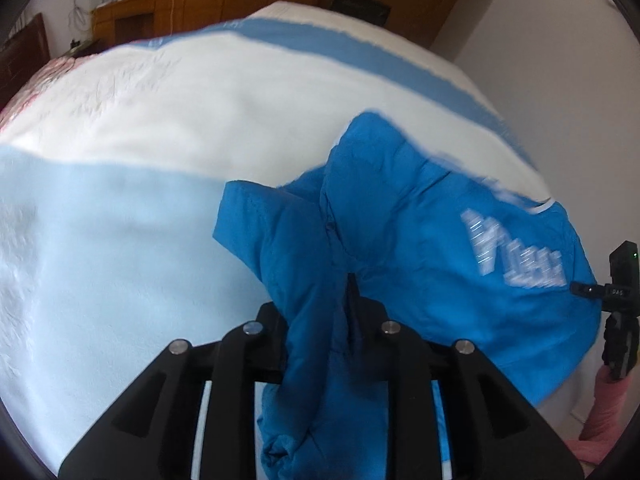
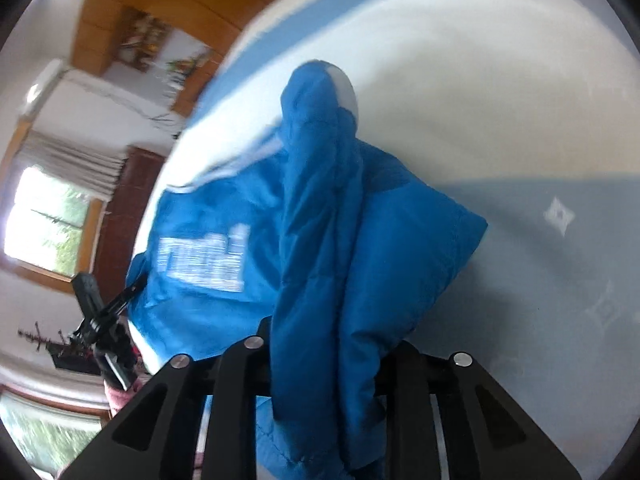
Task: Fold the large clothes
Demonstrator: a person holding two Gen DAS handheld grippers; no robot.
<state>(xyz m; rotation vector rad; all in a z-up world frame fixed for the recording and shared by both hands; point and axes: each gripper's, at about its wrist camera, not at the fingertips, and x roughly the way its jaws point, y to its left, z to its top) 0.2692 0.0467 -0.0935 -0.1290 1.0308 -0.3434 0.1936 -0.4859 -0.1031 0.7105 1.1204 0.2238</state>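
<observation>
A bright blue padded jacket with white lettering hangs over the bed; it also shows in the right wrist view. My left gripper is shut on a bunched fold of the jacket, which drapes down between its black fingers. My right gripper is shut on another bunched part of the same jacket. Each gripper shows at the edge of the other's view: the right gripper at far right, the left gripper at lower left. The fingertips are hidden by cloth.
The bed wears a white, pale blue and mid-blue striped cover. Wooden cabinets stand behind it, a dark headboard at left. A window with curtains and a white wall flank the bed.
</observation>
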